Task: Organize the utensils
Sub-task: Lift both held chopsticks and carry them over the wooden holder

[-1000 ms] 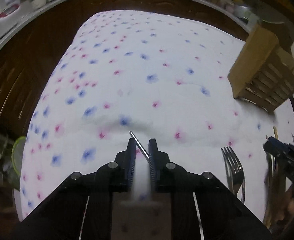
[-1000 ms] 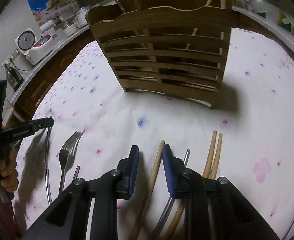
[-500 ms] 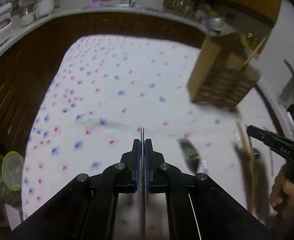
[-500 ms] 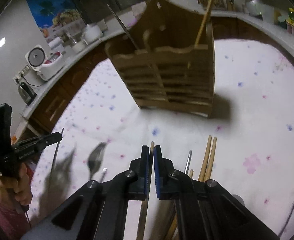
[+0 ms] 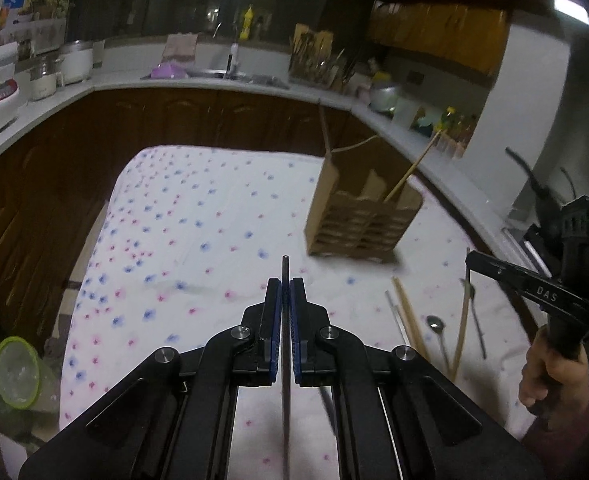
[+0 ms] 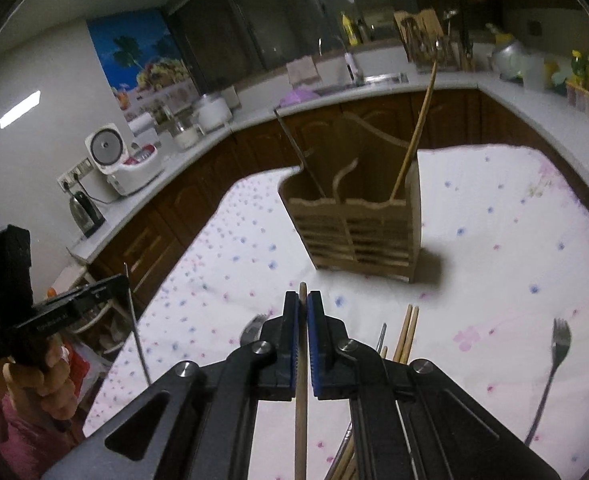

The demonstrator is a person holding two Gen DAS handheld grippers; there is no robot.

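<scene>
Left wrist view has the left gripper (image 5: 285,292) closed on a thin metal chopstick (image 5: 285,272), its tip poking just past the pads and aimed toward the wooden utensil holder (image 5: 358,224) standing further out on the flowered tablecloth (image 5: 198,216); right wrist view has the right gripper (image 6: 302,308) clamped on a wooden chopstick (image 6: 301,380) in the same fashion, the holder (image 6: 358,232) ahead of it.

Both sticks are pinched on a narrow line, so either could pivot or slip down through the pads as it is tipped upright; a tilted stick may catch the holder's scalloped front edge or land in the wrong compartment; with both hands heading for one small box, the tools could also knock each other, or nudge the metal stick (image 6: 298,152) and wooden stick (image 6: 414,136) already leaning inside.

Only the right wrist view shows the two front compartments and what each holds, plus a fork (image 6: 550,372) lying alone well to the right; only the left wrist view shows the spoon (image 5: 436,326) and loose wooden chopsticks (image 5: 404,312) on the cloth between holder and right hand (image 5: 550,372); the left view hides the metal stick in the holder.
</scene>
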